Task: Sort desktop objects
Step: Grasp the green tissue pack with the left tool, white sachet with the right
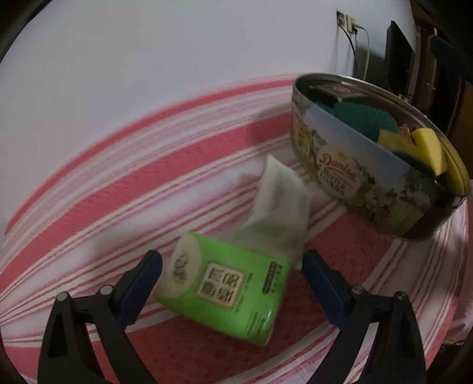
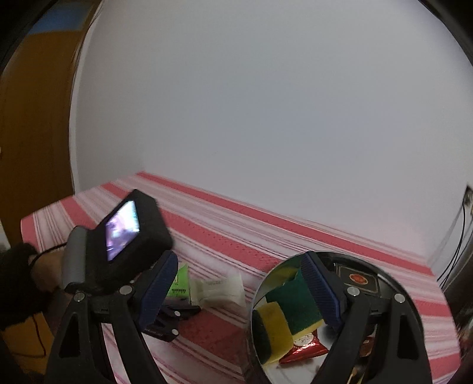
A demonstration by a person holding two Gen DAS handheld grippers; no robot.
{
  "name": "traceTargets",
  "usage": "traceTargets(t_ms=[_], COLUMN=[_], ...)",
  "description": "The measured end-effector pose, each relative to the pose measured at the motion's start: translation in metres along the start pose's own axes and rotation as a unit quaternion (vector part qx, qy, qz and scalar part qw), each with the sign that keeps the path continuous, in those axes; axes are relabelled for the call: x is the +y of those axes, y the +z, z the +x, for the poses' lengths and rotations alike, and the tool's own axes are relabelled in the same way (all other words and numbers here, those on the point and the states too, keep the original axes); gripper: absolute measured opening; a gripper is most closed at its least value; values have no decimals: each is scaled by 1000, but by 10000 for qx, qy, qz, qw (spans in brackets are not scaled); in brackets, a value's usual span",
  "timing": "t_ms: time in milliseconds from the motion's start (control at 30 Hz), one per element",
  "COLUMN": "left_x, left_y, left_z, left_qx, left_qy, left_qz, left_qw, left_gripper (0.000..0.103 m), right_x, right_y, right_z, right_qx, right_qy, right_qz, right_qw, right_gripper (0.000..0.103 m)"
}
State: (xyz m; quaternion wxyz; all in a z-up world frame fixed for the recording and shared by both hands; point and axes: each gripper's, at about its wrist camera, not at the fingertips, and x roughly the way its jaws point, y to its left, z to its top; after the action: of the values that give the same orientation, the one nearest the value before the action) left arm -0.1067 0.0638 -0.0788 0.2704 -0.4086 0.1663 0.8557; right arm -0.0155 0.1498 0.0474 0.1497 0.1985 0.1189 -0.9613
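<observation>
A green tissue pack [image 1: 227, 286] with white tissue [image 1: 278, 203] pulled out of it lies on the pink striped cloth. My left gripper [image 1: 232, 276] is open, with a finger on each side of the pack and small gaps between them. A round cookie tin [image 1: 348, 177] stands to the right, holding yellow-green sponges [image 1: 425, 147] and a dark box. My right gripper [image 2: 241, 291] is open and empty, hovering above the tin's left edge [image 2: 257, 295]. Sponges [image 2: 283, 313] and a red wrapper [image 2: 304, 348] show inside. The pack [image 2: 179, 280] and the left gripper's camera [image 2: 130, 233] appear at left.
The striped cloth [image 1: 147, 183] covers the table up to a white wall. A wall socket with cables [image 1: 348, 26] and dark furniture are behind the tin. The table's right edge lies just beyond the tin. A wooden door [image 2: 32, 133] stands far left.
</observation>
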Motion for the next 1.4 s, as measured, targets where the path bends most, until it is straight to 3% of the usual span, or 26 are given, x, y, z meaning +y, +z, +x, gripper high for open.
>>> traceTargets(t_ms=[100,333,467,533,600,700,733,800,967,1133,1233,1400], left_x=[14,39,84,112,130,149,151,152,156,146,144,146], left_y=[1,-6,-8,-12,-16,-22,-23,-24,-27,-25,-28,-30], left_z=[1,-4,-8,-16,-21,-30,-33,-36,-40,-41,-42,-38], left_qx=[28,-6,-251,-498,-595,-799,-827,-848,-902,-959,-936,-920], left_qy=[-312,-388,-57,165,574,809,914,1061,881,871,877,849], left_qz=[-120,-101,-858,-1443,-1742,-2146,-2190,-2210,-2347,-2345,-2340,-2328], left_qw=[9994,9992,9960,9881,9812,9701,9679,9658,9638,9634,9637,9644], left_gripper=[78,74,74,74,74,74,74,74,74,74,74,74], right_x=[2,4,12,15,19,28,32,35,37,29,24,12], right_y=[2,-12,-14,-10,-9,-17,-20,-24,-32,-23,-20,-23], right_z=[2,10,40,53,79,107,117,128,157,174,182,190], right_qx=[146,480,689,802,1202,1697,1883,2075,2623,2451,2342,2218], right_qy=[133,643,782,960,1173,790,468,224,-234,-543,-720,-589], right_qz=[-3,372,678,915,1369,1697,1756,1904,2323,2521,2532,2654], right_qw=[9998,9961,9922,9879,9762,9676,9652,9593,9363,9346,9359,9364], right_gripper=[87,87,87,87,87,84,83,83,83,82,70,69])
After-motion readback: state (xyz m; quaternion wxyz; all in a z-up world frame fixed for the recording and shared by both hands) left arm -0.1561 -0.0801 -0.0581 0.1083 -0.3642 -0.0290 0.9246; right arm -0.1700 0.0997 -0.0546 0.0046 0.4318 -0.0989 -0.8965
